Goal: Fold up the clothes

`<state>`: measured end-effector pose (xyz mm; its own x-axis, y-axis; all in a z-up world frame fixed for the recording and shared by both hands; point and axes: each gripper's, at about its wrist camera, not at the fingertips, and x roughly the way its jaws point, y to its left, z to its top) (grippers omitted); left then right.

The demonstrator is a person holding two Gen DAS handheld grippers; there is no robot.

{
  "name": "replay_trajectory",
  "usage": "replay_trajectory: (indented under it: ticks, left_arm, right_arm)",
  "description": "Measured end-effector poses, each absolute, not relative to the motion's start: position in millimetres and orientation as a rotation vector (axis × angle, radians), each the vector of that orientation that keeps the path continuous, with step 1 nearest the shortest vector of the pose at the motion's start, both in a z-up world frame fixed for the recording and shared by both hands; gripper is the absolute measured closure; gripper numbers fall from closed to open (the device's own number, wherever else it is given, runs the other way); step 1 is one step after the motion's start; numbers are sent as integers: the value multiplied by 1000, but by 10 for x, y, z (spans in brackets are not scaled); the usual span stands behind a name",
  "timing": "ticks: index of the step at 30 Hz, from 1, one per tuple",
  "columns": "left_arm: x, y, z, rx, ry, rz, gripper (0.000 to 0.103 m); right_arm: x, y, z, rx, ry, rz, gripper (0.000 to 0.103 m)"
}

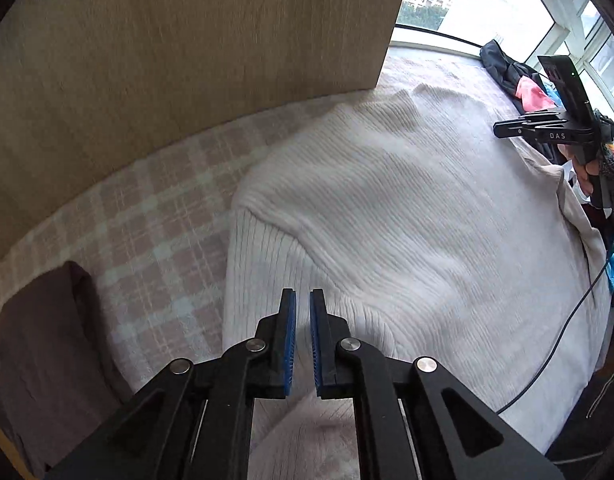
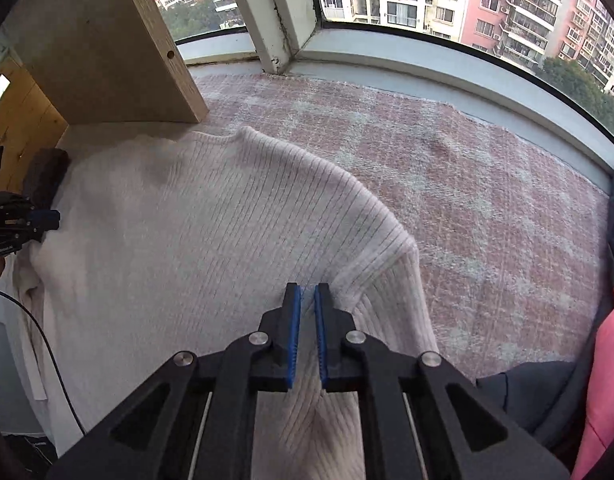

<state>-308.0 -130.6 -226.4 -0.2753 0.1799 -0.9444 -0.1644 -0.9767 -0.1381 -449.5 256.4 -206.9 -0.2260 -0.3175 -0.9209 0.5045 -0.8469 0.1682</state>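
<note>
A white ribbed sweater [image 1: 387, 200] [image 2: 187, 220] lies spread on a pink plaid blanket [image 1: 147, 208] [image 2: 487, 184]. My left gripper [image 1: 303, 294] points down at its left shoulder, where the sleeve begins. The blue pads stand almost together, and creases run from them across the knit. My right gripper [image 2: 308, 288] sits at the other shoulder seam, pads nearly together with knit bunched beneath them. Each gripper shows in the other's view: the right gripper [image 1: 503, 128] in a hand at the far right, the left gripper [image 2: 53, 218] at the left edge.
A wooden panel [image 1: 187, 40] [image 2: 107, 40] stands on the blanket behind the sweater. A brown folded garment [image 1: 39, 340] lies left. A pile of dark, pink and blue clothes [image 1: 523, 88] [image 2: 611, 360] lies right. A black cable [image 1: 559, 340] trails over the sweater. Windows [image 2: 387, 8] border the far edge.
</note>
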Motion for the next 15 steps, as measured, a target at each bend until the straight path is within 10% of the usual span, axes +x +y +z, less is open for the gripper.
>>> replay_trajectory:
  ticks: [15]
  left_arm:
    - [-3311,-942,-2183,-1629,25,2384,92]
  right_arm:
    - [-4173,2232,-2003,1454,298,-2062,88]
